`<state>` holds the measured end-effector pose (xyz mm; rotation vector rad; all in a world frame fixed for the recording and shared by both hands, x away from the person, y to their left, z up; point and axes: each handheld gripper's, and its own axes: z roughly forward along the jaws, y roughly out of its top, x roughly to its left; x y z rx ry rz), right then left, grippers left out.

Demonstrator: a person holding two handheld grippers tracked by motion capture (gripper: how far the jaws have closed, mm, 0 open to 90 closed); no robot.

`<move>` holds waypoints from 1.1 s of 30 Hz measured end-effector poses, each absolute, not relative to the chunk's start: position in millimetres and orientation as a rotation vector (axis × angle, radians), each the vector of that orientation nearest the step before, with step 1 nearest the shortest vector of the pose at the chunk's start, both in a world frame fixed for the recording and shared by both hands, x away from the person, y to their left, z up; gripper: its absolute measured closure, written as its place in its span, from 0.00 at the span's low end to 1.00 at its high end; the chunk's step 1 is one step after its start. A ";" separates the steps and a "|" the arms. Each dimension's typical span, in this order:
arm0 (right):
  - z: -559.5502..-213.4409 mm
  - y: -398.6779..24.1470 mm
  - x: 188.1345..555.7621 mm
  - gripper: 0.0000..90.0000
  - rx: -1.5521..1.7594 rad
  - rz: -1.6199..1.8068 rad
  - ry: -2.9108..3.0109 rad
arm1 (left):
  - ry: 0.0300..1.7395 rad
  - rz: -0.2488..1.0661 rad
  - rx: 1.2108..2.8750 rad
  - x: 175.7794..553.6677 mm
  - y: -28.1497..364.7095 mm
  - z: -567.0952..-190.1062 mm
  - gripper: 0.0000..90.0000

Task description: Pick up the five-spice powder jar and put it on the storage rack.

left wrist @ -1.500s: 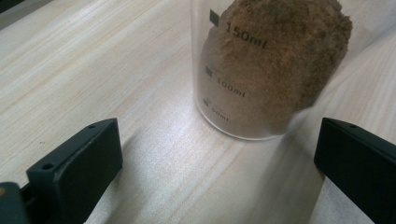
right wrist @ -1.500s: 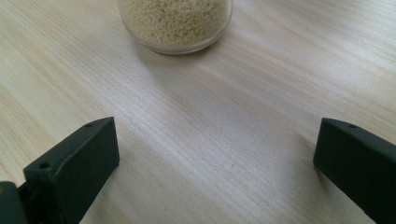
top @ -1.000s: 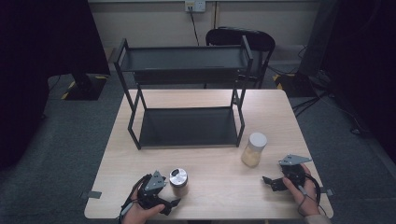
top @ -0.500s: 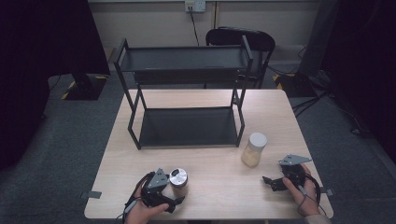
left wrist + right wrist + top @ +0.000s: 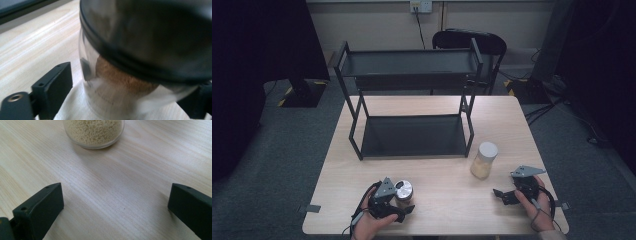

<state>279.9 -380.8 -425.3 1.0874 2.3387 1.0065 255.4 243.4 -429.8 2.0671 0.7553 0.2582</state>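
Note:
A small glass jar (image 5: 403, 190) with a shiny metal lid stands near the table's front left. In the left gripper view the jar (image 5: 120, 82) looms close and blurred, with brown powder inside. My left gripper (image 5: 402, 199) has just been closing, and its jaws now press on the jar's sides. A taller jar of pale grains (image 5: 483, 160) with a white lid stands right of centre. My right gripper (image 5: 500, 195) rests open on the table a little right of it. In the right gripper view that jar (image 5: 93, 131) is ahead of the open jaws, which hold nothing.
A black two-shelf metal rack (image 5: 412, 65) takes up the back half of the wooden table (image 5: 442, 200); both shelves are bare. A dark chair (image 5: 472, 42) stands behind the table. Grey floor surrounds it.
My left gripper has edged right, up to the small jar, and its jaws now hold the jar's sides. The right hand and the grain jar are where they were.

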 end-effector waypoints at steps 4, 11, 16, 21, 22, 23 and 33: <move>-425.3 -380.8 279.9 0.00 1.087 1.006 2.339 | 0.751 0.264 2.069 256.8 241.0 -428.3 0.20; -425.3 -380.8 279.9 0.00 1.088 1.006 2.339 | 0.740 0.257 2.068 259.0 239.2 -427.4 0.29; -425.3 -380.8 279.9 0.00 1.087 1.006 2.338 | 0.736 0.290 2.082 256.8 235.5 -425.0 0.30; -425.3 -380.8 279.9 0.00 1.087 1.007 2.338 | 0.748 0.283 2.095 258.7 233.6 -420.8 0.31; -425.3 -380.8 279.9 0.00 1.087 1.006 2.339 | 0.752 0.277 2.092 259.9 234.6 -420.4 0.31; -425.3 -380.8 279.9 0.00 1.087 1.006 2.338 | 0.756 0.271 2.090 260.8 235.5 -420.3 0.31; -425.4 -380.7 279.8 0.00 1.088 1.007 2.338 | 0.783 0.270 2.080 267.9 242.5 -405.1 0.31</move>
